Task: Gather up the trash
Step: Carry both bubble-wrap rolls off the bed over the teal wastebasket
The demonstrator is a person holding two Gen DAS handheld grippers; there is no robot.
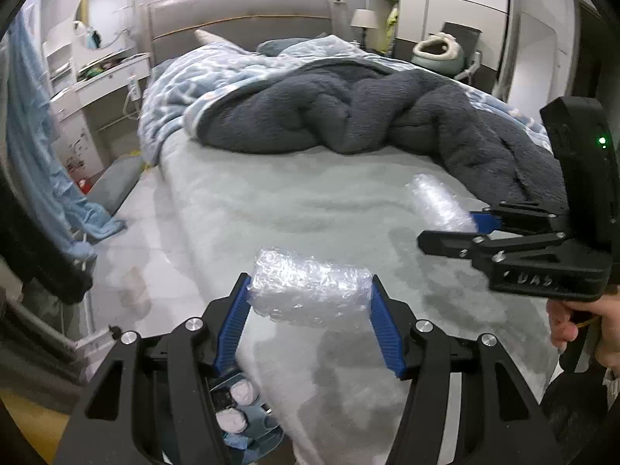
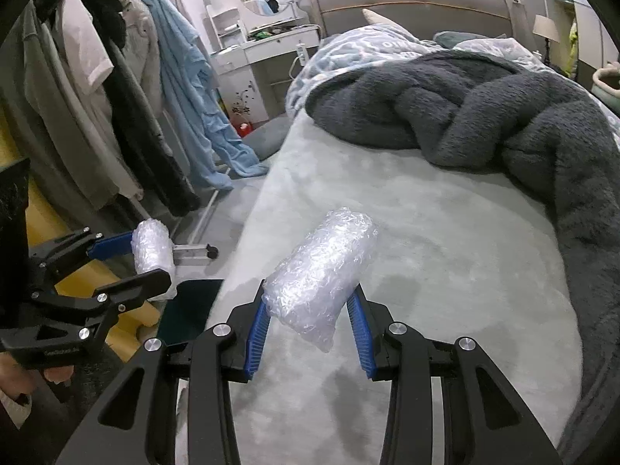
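Step in hand: both pieces of trash appear already picked up off the pale grey-green fleece bed sheet [image 2: 445, 240]; the carry to a disposal point looks to be the stage now reached.
Left gripper [image 1: 310, 302]: black two-finger tool with blue ribbed pads [image 1: 232, 325]; clamped on a crumpled roll of clear bubble wrap [image 1: 310, 290], the roll lying crosswise between the pads and filling the gap.
Right gripper [image 2: 310, 310]: same build; closed on a second clear bubble-wrap bundle [image 2: 325, 271], gripped at its near end; the far end juts forward and up, beyond the fingertips.
Location of trash: both bundles are lifted clear of the sheet, one in each tool; the left one hangs over the bed's near edge and the floor, the right one over the open sheet.
Pose, left: held low and level, pointing up the bed toward the padded grey headboard [image 1: 240, 19]; the person's hand shows at the handle in the right wrist view.
Pose, right: held beside the left tool and well apart from it, angled across the bed; fingers of the right hand [image 1: 573, 321] wrap the handle.
Surroundings: a rumpled dark grey fleece blanket [image 1: 348, 116] lies across the upper bed, away from both tools; hanging clothes on a rack [image 2: 97, 97] stand at the bed's left side.
Next move: likely a swing of both tools away from the bed toward a bin; no bin is identifiable in either view; grip pressure must hold, since the soft wrap could slip, the right bundle most of all given its overhang.
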